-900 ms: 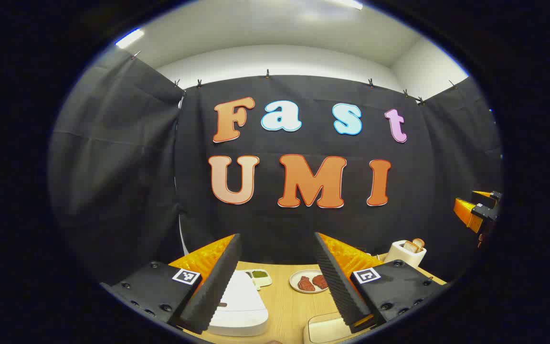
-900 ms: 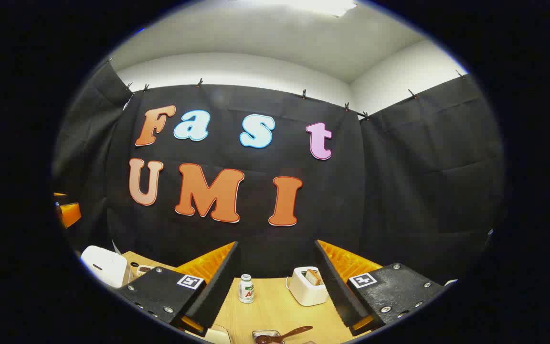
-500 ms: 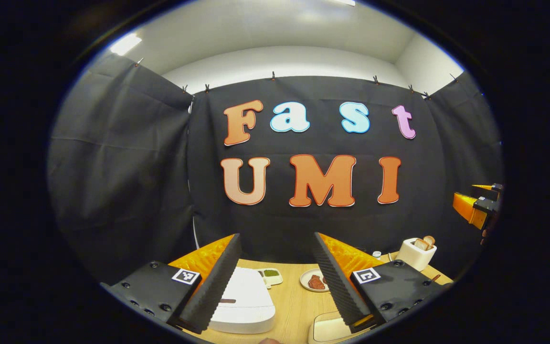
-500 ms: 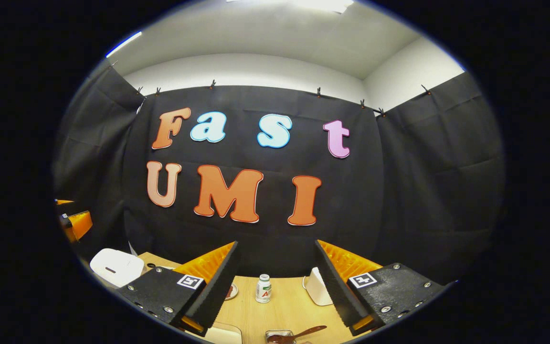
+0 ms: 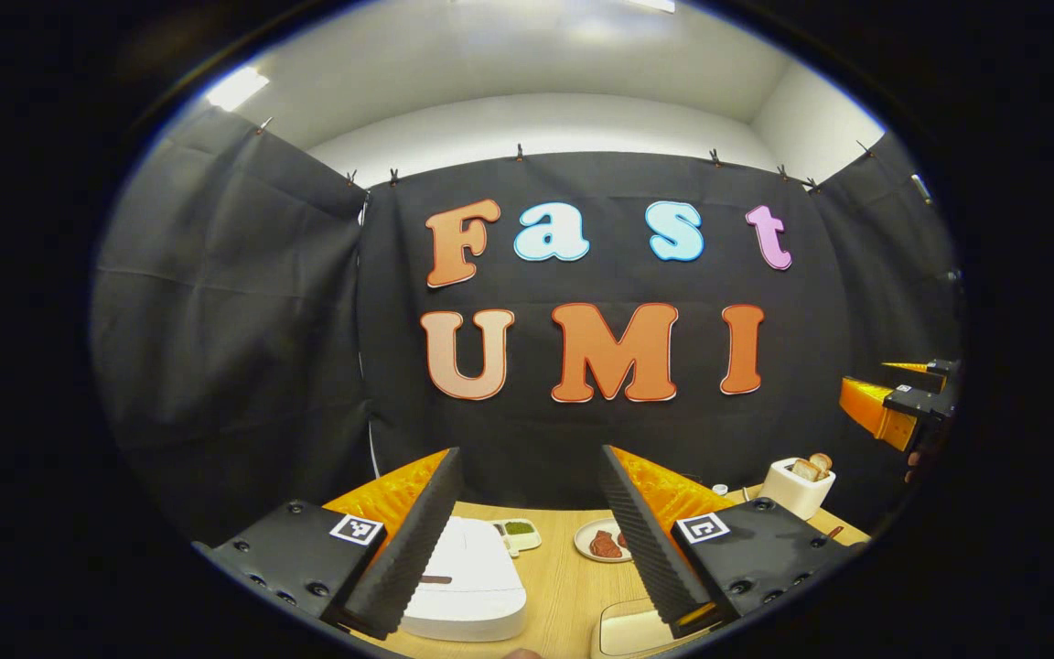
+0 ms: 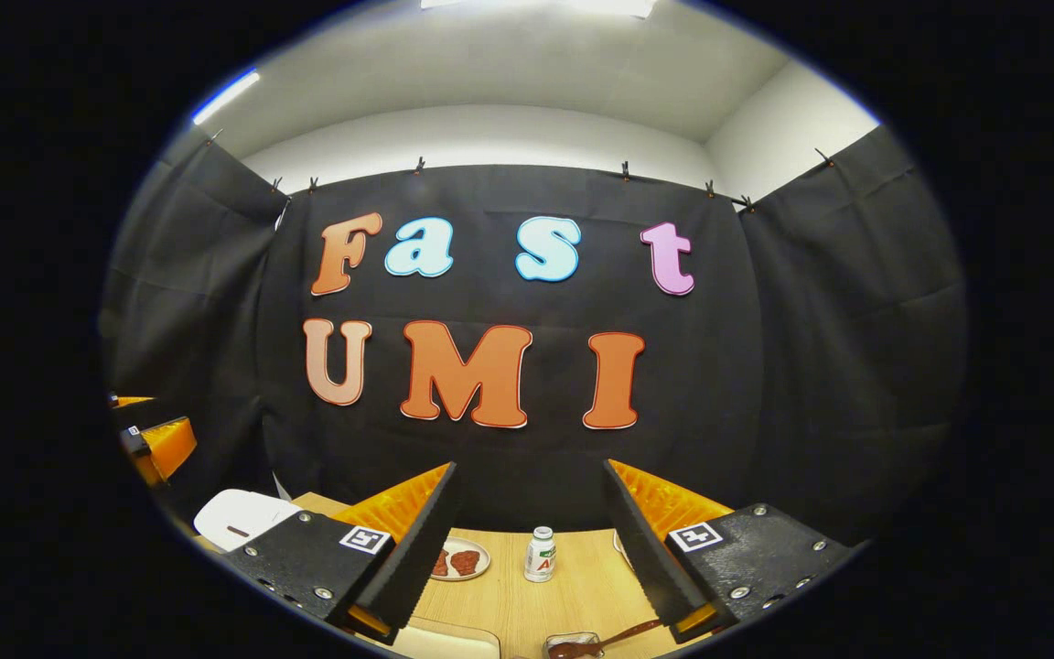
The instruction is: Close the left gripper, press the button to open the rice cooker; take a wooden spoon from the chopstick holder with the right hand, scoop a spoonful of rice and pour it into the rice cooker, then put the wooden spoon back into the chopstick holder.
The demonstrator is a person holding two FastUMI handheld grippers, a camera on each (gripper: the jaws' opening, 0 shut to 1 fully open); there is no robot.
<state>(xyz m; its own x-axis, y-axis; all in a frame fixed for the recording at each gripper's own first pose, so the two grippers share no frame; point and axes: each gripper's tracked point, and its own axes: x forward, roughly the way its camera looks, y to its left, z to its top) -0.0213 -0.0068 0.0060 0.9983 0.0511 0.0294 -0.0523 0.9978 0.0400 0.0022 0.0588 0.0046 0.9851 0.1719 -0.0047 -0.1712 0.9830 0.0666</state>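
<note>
Left gripper view: rice cooker lies below and ahead of the left tool, jaws wide; right tool also wide, farther from the cooker.

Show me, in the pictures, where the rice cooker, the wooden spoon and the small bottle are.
rice cooker (image 5: 467,572): left gripper view, on its closed white lid.
wooden spoon (image 6: 623,632): right gripper view, on its handle.
small bottle (image 6: 541,556): right gripper view, on its body.
</note>
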